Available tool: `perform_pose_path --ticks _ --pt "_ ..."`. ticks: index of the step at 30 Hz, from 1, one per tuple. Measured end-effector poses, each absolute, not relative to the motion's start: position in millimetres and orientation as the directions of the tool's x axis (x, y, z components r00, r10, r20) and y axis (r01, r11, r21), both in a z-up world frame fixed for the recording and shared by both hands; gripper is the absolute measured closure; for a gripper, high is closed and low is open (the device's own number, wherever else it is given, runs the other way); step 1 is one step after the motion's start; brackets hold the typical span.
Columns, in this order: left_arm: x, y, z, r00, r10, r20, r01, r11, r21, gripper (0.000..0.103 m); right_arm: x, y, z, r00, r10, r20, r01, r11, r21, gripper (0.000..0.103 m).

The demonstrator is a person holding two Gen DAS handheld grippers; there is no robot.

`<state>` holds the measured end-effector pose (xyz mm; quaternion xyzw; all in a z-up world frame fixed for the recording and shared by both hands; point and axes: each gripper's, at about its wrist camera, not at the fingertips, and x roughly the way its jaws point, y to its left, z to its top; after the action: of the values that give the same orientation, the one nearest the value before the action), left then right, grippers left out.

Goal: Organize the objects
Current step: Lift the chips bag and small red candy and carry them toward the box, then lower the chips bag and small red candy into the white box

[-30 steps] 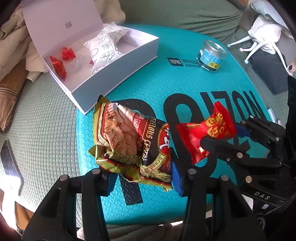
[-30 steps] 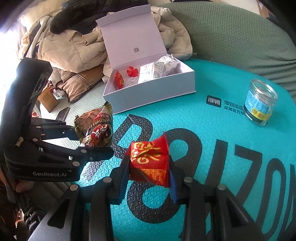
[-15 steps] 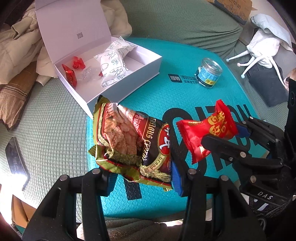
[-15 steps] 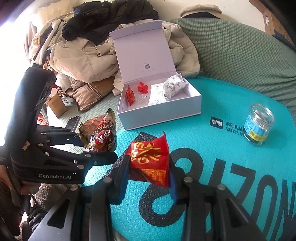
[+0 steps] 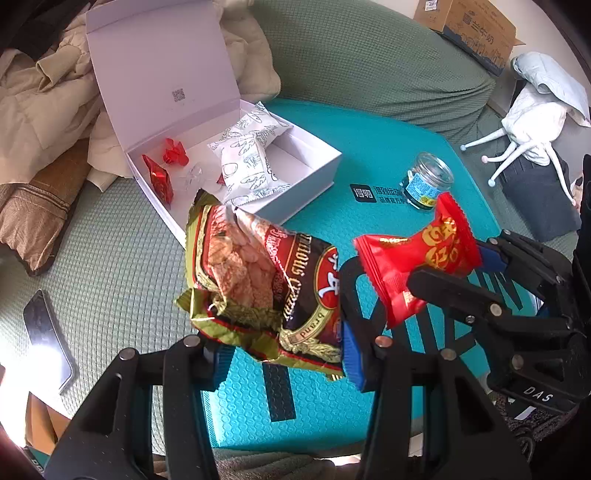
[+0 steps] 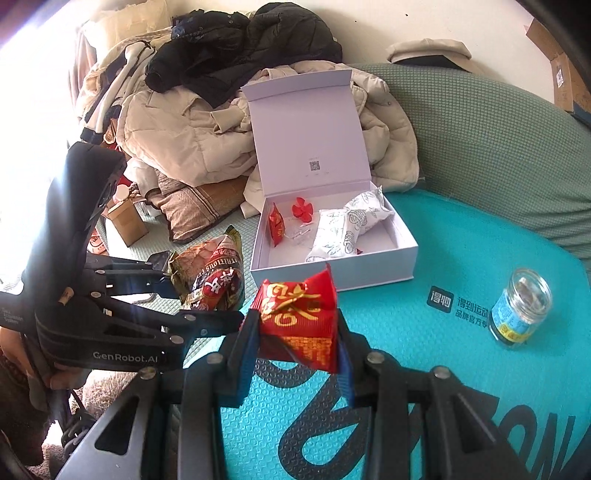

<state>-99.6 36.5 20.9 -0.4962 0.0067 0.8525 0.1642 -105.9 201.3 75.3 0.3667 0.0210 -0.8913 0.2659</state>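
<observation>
My left gripper point(image 5: 282, 360) is shut on a green and brown cracker bag point(image 5: 258, 284), held above the teal mat point(image 5: 369, 173); it also shows in the right wrist view point(image 6: 214, 280). My right gripper point(image 6: 295, 350) is shut on a red and gold snack packet point(image 6: 299, 321), also seen in the left wrist view point(image 5: 417, 254). Both are held in the air short of the open white box point(image 5: 306, 177), which holds white printed packets point(image 5: 247, 162) and small red sweets point(image 5: 159, 177). The box shows in the right wrist view point(image 6: 373, 275) too.
A small glass jar point(image 6: 521, 310) with a blue label stands on the mat at the right. A pile of coats point(image 6: 207, 122) lies behind the box. A dark phone point(image 5: 48, 332) lies on the green cover at left. A cardboard box point(image 5: 469, 29) stands at the back.
Both grippers have risen and drawn back with their packets still gripped; the box and jar look farther away and more of the room shows.
</observation>
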Motion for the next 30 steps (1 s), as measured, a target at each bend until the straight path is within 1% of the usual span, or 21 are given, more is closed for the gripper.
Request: perform_pose_path --ticks 9,20,30 --pt "-129 25 19 -0.45 0.287 -0.845 -0.234 -0.952 -0.198 0.056 -134 196 87 -0.6 -0.466 -0.65 0.51 -0.849 0.137 0.066" --pt "-162 10 26 -0.498 0.263 -0.826 -0.197 -0.962 -0.188 0.056 -169 184 92 -0.605 -0.483 -0.633 0.544 -0.832 0.115 0.066" --pt "-196 2 16 -0.524 0.27 -0.808 -0.183 -0.962 -0.203 0.056 -205 178 90 -0.629 -0.464 -0.624 0.525 -0.845 0.099 0.066"
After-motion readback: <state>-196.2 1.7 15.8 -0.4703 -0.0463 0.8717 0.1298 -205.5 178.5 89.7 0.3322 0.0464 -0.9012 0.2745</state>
